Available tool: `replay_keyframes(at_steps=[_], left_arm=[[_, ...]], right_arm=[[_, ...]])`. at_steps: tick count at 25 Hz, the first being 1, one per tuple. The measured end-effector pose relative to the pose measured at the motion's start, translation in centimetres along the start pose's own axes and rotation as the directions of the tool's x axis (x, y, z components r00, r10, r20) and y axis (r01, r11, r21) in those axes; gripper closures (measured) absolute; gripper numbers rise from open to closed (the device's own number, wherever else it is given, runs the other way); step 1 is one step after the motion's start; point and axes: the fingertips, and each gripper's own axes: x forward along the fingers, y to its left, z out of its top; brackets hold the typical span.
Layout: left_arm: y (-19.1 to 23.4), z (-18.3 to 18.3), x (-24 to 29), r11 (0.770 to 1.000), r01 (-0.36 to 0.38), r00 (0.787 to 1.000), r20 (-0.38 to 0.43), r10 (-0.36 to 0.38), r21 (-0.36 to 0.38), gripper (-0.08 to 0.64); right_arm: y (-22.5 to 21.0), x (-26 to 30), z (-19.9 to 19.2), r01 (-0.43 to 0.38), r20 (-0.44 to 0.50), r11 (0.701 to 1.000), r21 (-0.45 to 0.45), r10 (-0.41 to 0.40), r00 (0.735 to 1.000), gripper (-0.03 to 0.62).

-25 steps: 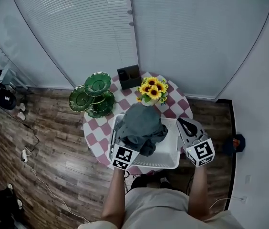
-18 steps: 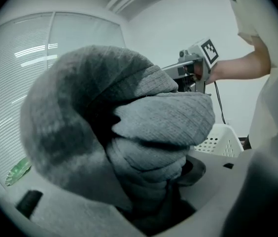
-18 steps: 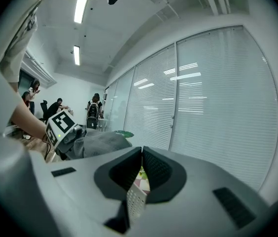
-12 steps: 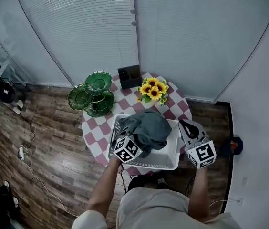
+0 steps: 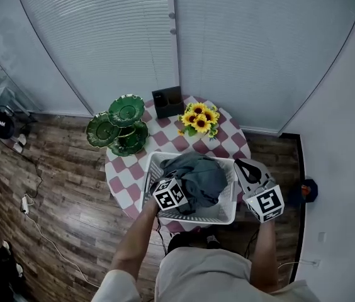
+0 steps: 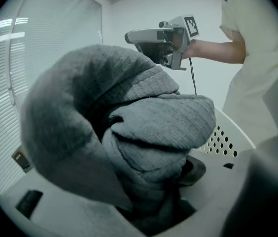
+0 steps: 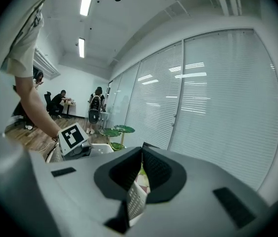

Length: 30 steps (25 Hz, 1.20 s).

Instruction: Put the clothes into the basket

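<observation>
Noted left gripper [image 5: 185, 197] dipped inside the basket [image 5: 225, 211], jaws partway apart and clamped on a thick fold of the grey clothes [image 5: 199, 175]. Confirmed in left gripper view: knit cloth bulging up and out from between the jaws, filling most of the frame. Judged the grip to be for setting the bundle down under control, not dropping it over the rim.

Noted right gripper [image 5: 243, 165] at the basket's right rim, jaws closed on the perforated wall, seen edge-on between the pads in right gripper view. Judged purpose: pinning a light basket against sliding or tipping during loading.

Logged, largest first:
- Round checked table [image 5: 124, 175] under the basket, with the basket at the edge nearest the person. Likely placed so for reach with both grippers.
- Basket: white, perforated, open-topped. Suited to loading from above.
- Clothes: heaped inside the basket, mound standing proud of the rim, not yet settled flat. Judged this bundle nearly done: release and withdrawal outstanding.
- Green tiered stand [image 5: 116, 129] beyond the basket's far-left corner, apart from it.
- Sunflowers [image 5: 199, 118] just behind the basket's far rim. Closest bystander, worth minding on withdrawal.
- Dark box [image 5: 167, 101] further behind the basket, well apart.

Found nothing else in or against the basket.
</observation>
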Motion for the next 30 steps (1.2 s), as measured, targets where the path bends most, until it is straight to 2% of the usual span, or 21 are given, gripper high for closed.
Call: replay_keyframes(at_steps=[4,9,18,21,25,30], left_arm=[[-1.2,-1.5,1.6,0.996,0.091,0.994,-0.058,-0.091,0.002,0.236],[-3.2,-3.3,3.4,0.982,0.190,0.974,-0.131,-0.187,0.017,0.236],[-3.7,-5.2,5.0,0.967,0.255,0.950,-0.190,-0.249,0.009,0.236],[-4.0,-6.8,5.9,0.958,0.287,0.928,-0.250,-0.277,0.000,0.236],[-4.9,-10.5,7.6,0.947,0.317,0.884,-0.345,-0.316,-0.057,0.236],[-4.7,-10.4,8.4,0.944,0.326,0.872,-0.370,-0.319,-0.046,0.235]], right_arm=[[-0.1,-0.1,0.1,0.001,-0.011,1.000,-0.011,-0.001,1.000,0.568],[0.0,-0.5,0.0,0.011,-0.026,1.000,-0.014,-0.011,1.000,0.568],[0.3,-0.8,-0.7,0.014,-0.064,0.999,-0.033,-0.016,0.998,0.568],[0.1,-1.0,-0.9,0.020,-0.074,0.999,-0.038,-0.023,0.997,0.568],[0.2,-1.5,-1.0,0.032,-0.037,0.999,0.040,-0.031,0.999,0.568],[-0.2,-2.1,-1.6,0.047,-0.064,0.999,0.016,-0.046,0.997,0.568]])
